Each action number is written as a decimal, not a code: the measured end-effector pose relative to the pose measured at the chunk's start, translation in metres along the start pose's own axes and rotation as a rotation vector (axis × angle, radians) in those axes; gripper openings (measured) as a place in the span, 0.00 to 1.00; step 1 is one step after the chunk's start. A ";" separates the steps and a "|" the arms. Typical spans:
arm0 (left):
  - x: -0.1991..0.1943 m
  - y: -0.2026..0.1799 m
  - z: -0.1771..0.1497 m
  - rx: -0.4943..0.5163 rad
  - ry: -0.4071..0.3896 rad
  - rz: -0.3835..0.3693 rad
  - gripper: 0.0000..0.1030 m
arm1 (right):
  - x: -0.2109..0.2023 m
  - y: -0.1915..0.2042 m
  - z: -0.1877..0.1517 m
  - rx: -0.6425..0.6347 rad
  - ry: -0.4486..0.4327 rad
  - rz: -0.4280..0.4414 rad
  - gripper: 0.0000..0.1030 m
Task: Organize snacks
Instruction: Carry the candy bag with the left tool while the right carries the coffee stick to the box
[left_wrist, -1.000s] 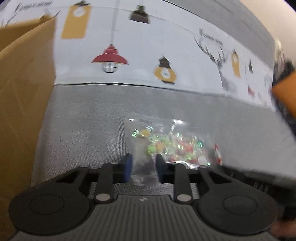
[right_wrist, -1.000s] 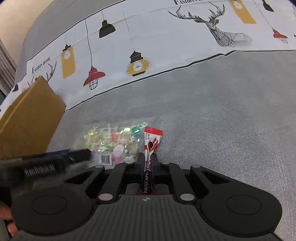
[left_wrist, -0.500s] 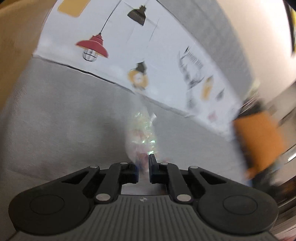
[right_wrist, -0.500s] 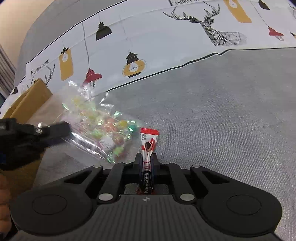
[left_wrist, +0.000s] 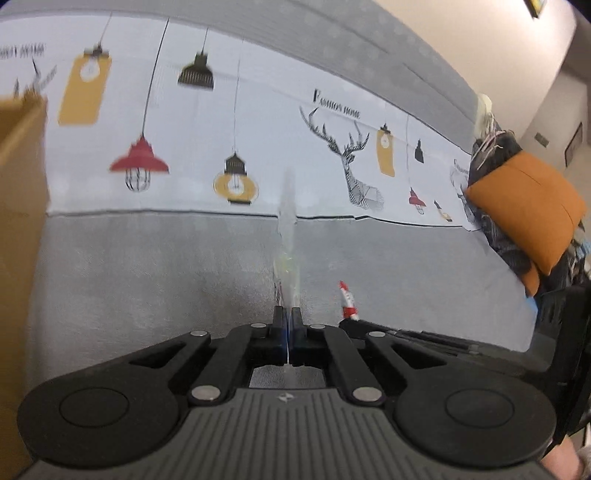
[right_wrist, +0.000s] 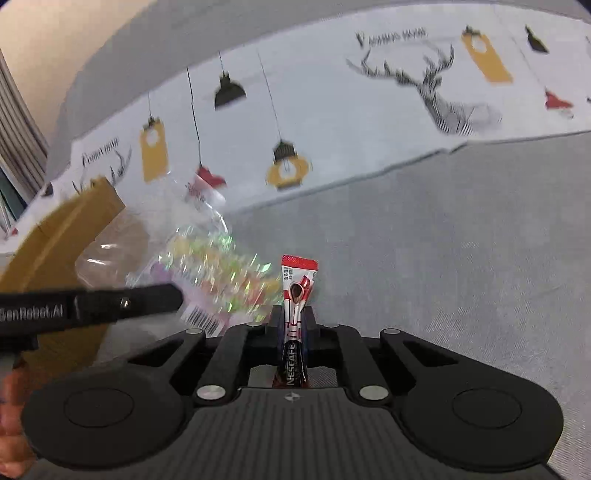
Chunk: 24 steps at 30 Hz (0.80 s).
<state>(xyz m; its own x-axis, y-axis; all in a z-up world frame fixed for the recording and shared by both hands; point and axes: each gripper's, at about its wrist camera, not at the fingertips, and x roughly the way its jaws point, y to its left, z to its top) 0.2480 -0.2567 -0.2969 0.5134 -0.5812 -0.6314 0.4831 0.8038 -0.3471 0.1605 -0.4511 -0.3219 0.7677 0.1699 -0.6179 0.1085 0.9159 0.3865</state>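
My left gripper (left_wrist: 287, 316) is shut on a clear bag of coloured candies (left_wrist: 287, 236), seen edge-on in the left wrist view and held above the grey sofa seat (left_wrist: 166, 266). In the right wrist view the candy bag (right_wrist: 210, 258) hangs from the left gripper (right_wrist: 173, 295), next to the cardboard box (right_wrist: 62, 236). My right gripper (right_wrist: 293, 317) is shut on a red Nescafe coffee stick (right_wrist: 295, 295), which stands upright between its fingers. The stick also shows in the left wrist view (left_wrist: 347, 301).
The cardboard box (left_wrist: 20, 229) stands at the left end of the sofa. A white cover with lamp and deer prints (left_wrist: 258, 140) drapes the backrest. An orange cushion (left_wrist: 528, 210) lies at the right end.
My left gripper has closed on the candy bag and lifted it off the seat toward the box. The right gripper still holds the coffee stick and has risen a little.
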 end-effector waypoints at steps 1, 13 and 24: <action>-0.007 0.000 0.000 0.002 -0.005 0.000 0.00 | -0.007 0.004 -0.001 0.003 -0.012 -0.003 0.09; -0.157 0.014 0.013 -0.017 -0.215 -0.049 0.00 | -0.105 0.103 -0.017 -0.029 -0.167 0.021 0.09; -0.315 0.083 0.012 -0.060 -0.475 0.052 0.00 | -0.154 0.265 0.019 -0.206 -0.299 0.215 0.09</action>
<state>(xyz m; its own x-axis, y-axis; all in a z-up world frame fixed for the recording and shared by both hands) 0.1350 -0.0086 -0.1190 0.8099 -0.5221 -0.2674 0.4133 0.8314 -0.3715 0.0831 -0.2415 -0.1109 0.9119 0.2798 -0.3004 -0.1796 0.9299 0.3210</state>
